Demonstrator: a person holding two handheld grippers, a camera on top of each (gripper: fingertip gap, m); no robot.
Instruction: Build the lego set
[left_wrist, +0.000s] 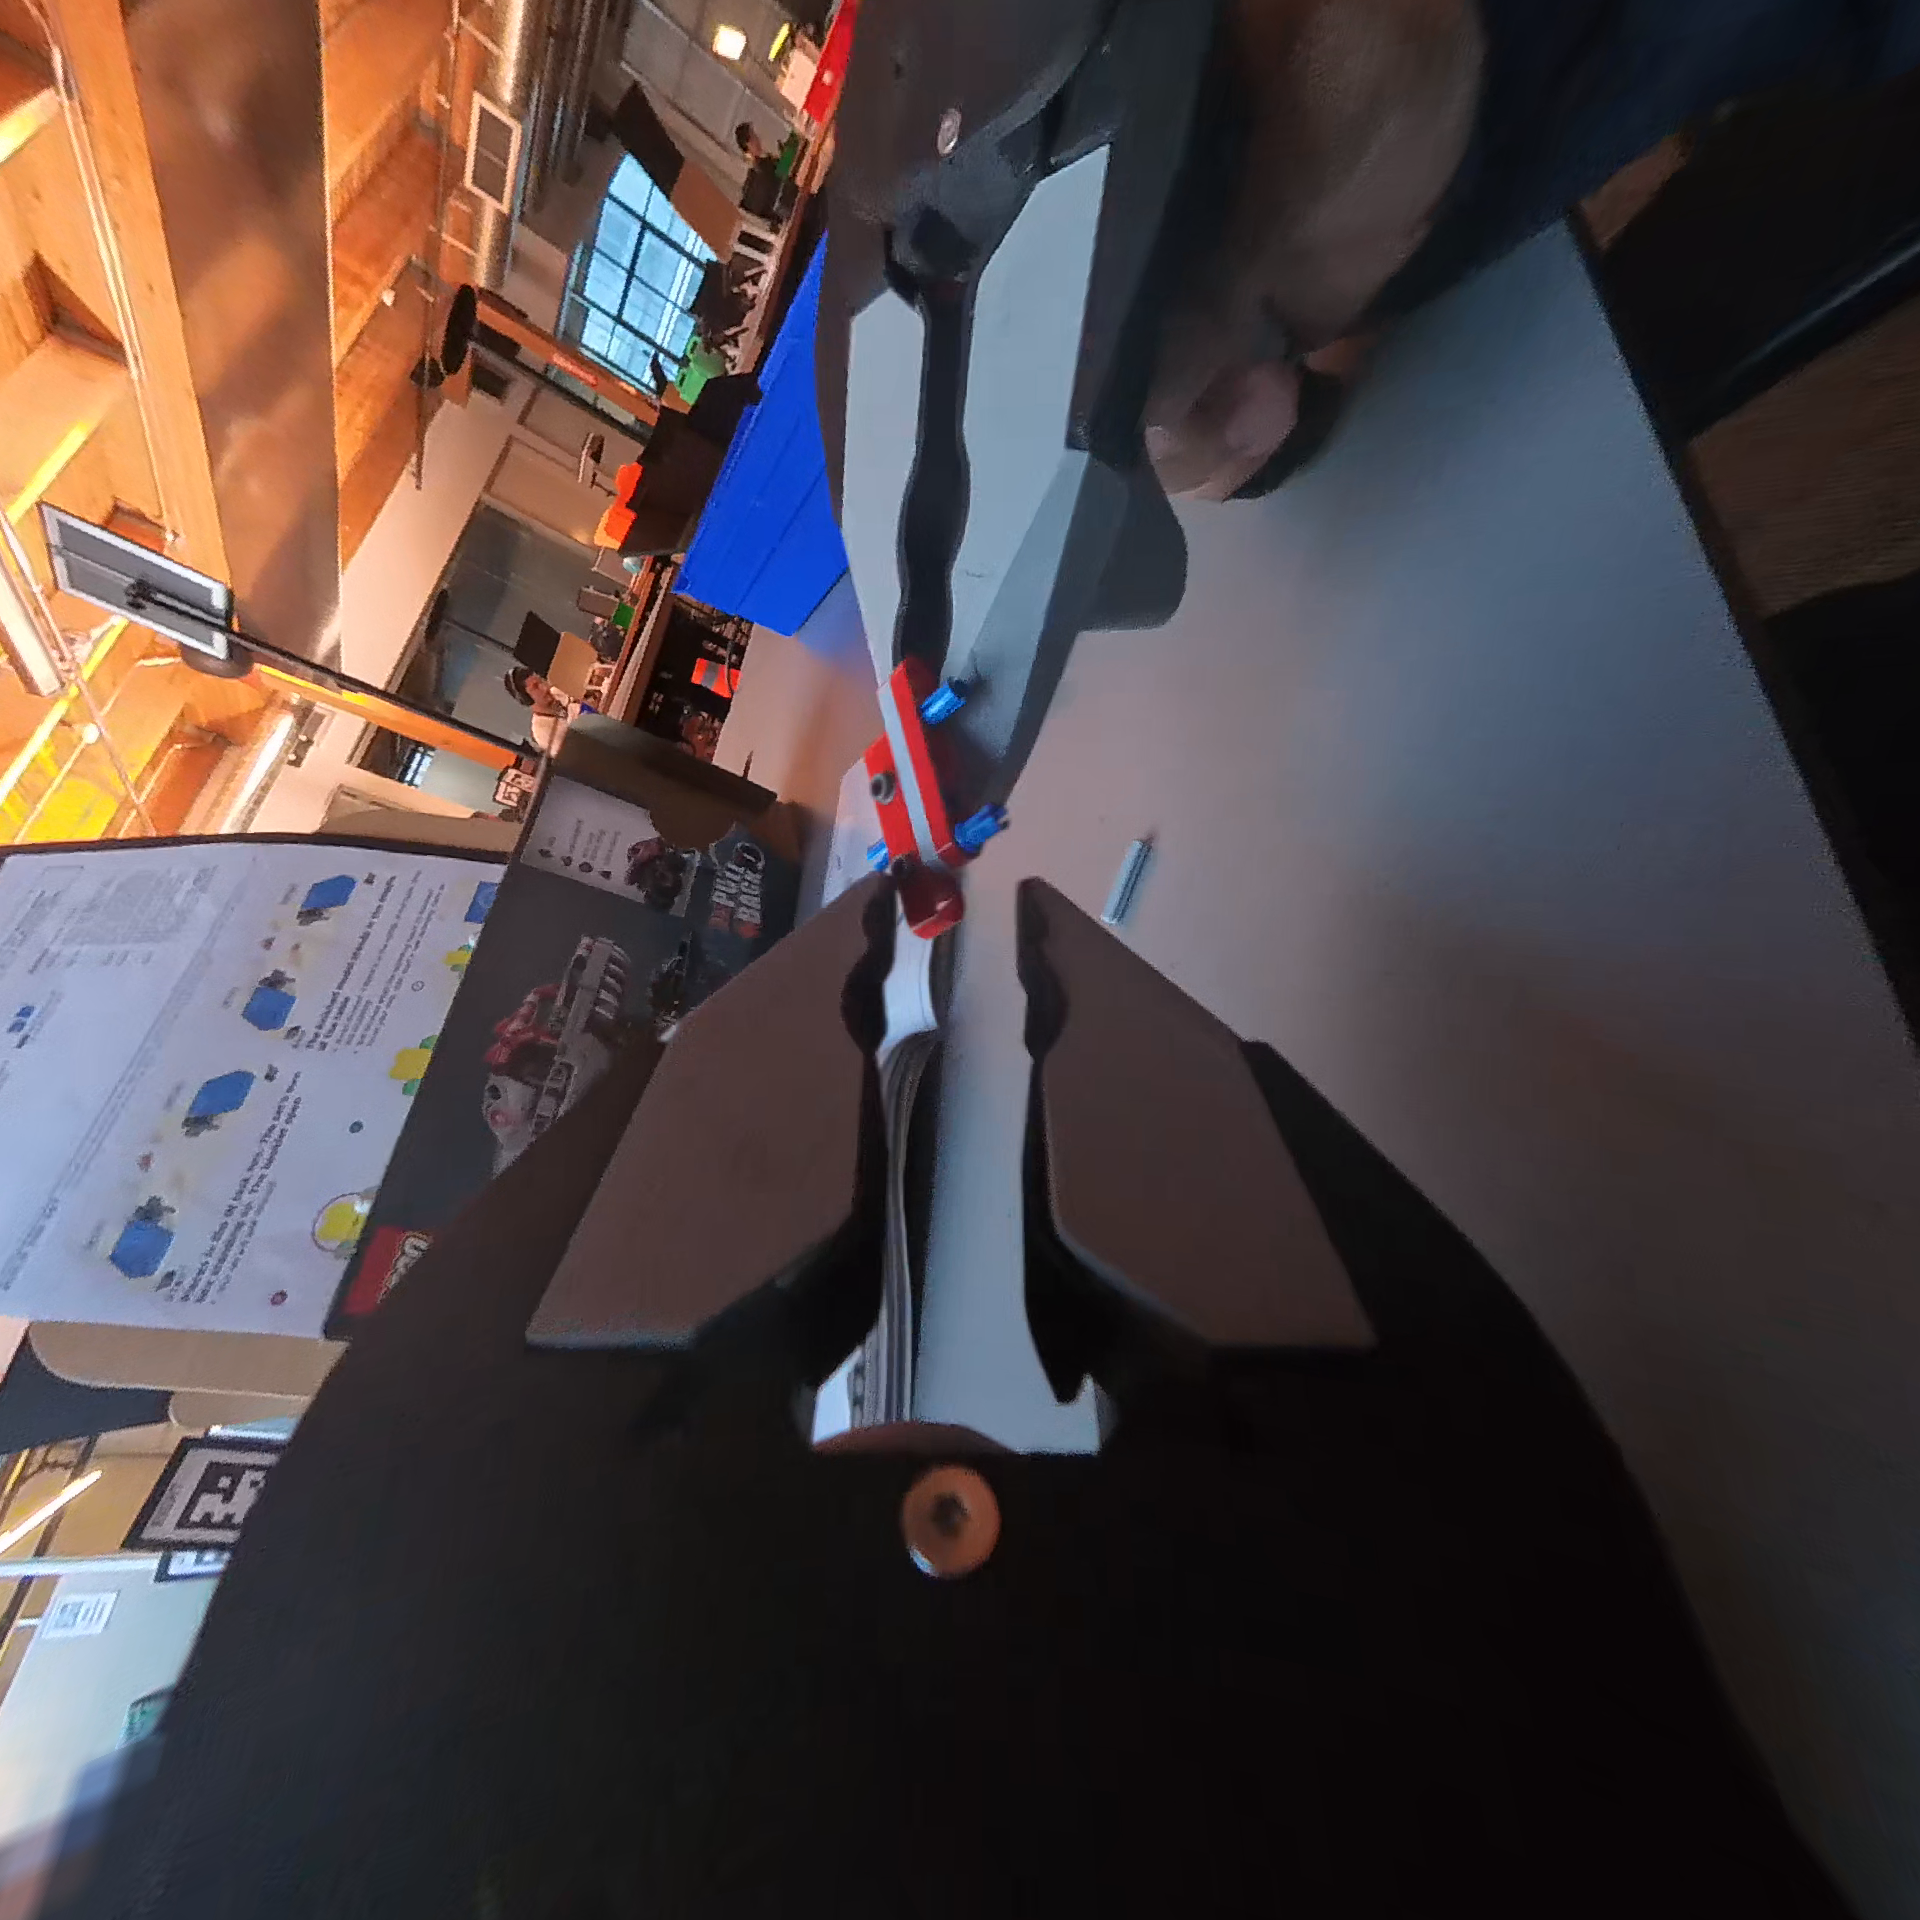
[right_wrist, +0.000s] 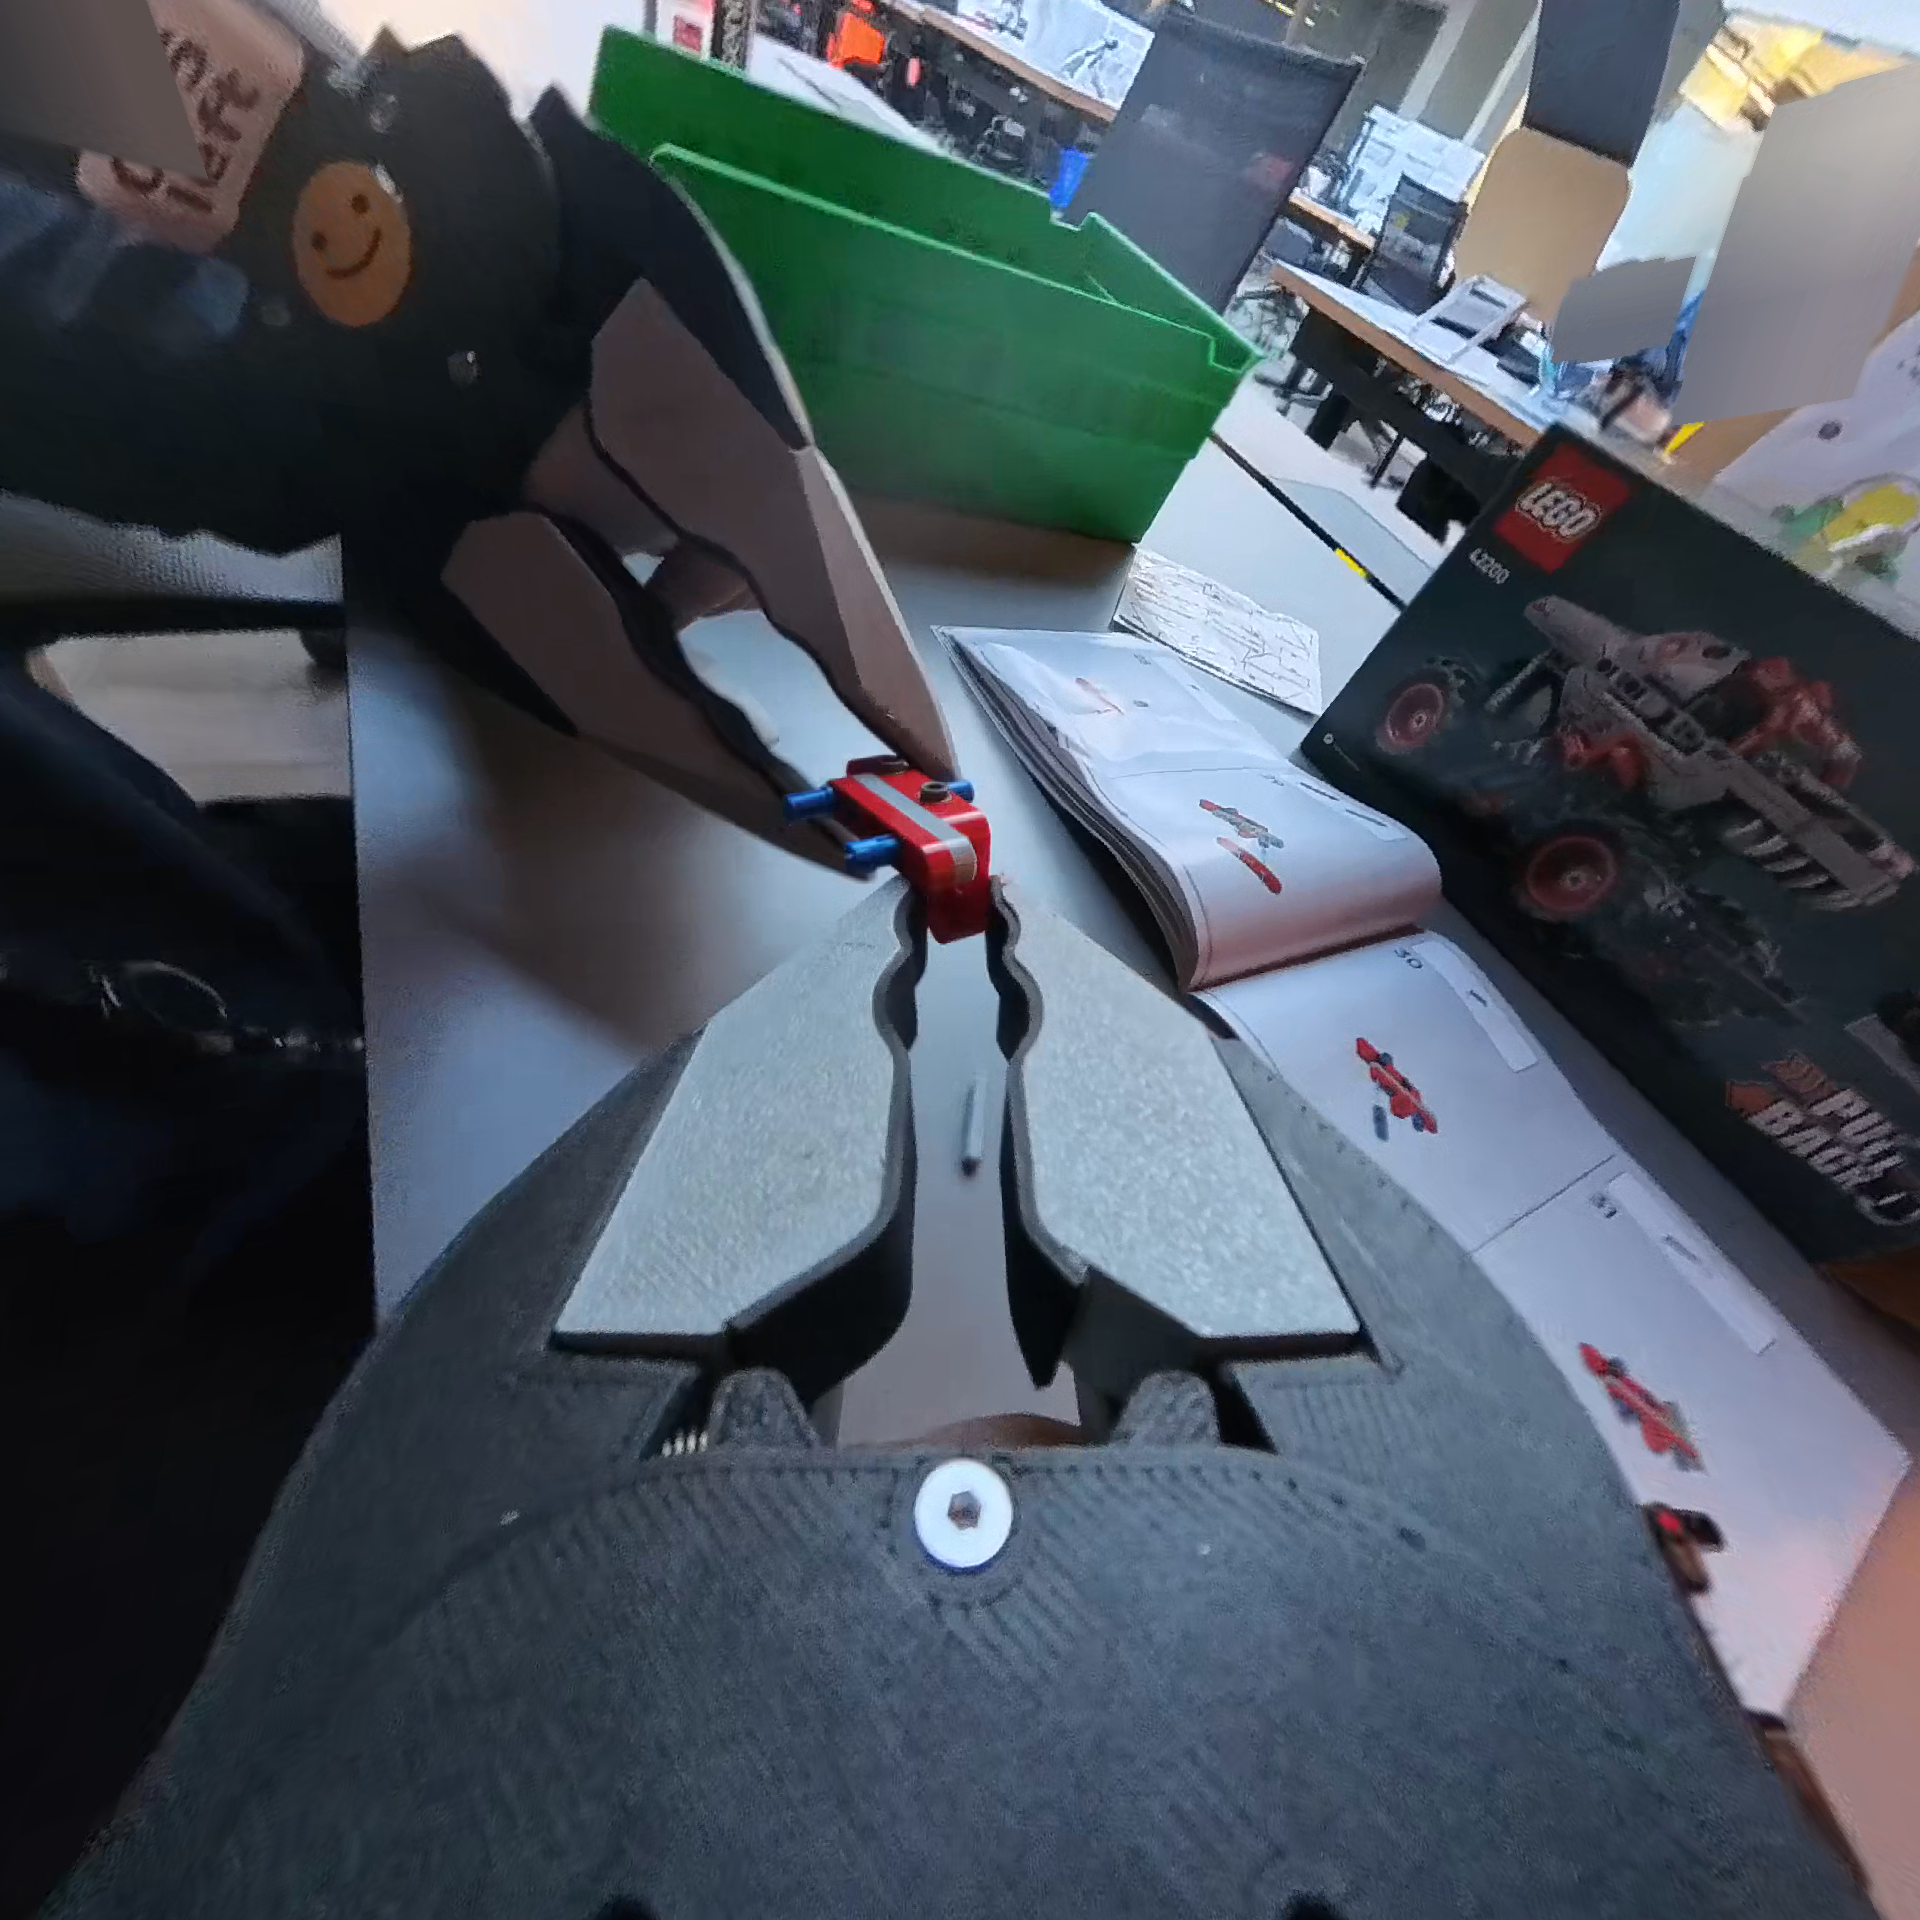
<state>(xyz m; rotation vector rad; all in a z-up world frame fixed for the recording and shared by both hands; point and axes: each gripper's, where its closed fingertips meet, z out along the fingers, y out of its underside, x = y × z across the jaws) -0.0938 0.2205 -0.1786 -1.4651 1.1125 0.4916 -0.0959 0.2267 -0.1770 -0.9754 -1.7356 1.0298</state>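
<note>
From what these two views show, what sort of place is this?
Probably a shared workshop or lab: long worktables behind, stacked green bins, exposed wooden ceiling beams. A toy set box and instruction booklet sit nearby.

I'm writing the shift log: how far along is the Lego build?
Early. Done: a small red assembly with blue pins. In hand: the left gripper and right gripper both pinch it. Left: a loose grey axle lies on the table, and the instruction booklet lies open.

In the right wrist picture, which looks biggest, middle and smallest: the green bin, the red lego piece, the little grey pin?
1. green bin
2. red lego piece
3. grey pin
The bin sits farthest back yet still looks biggest.
</note>
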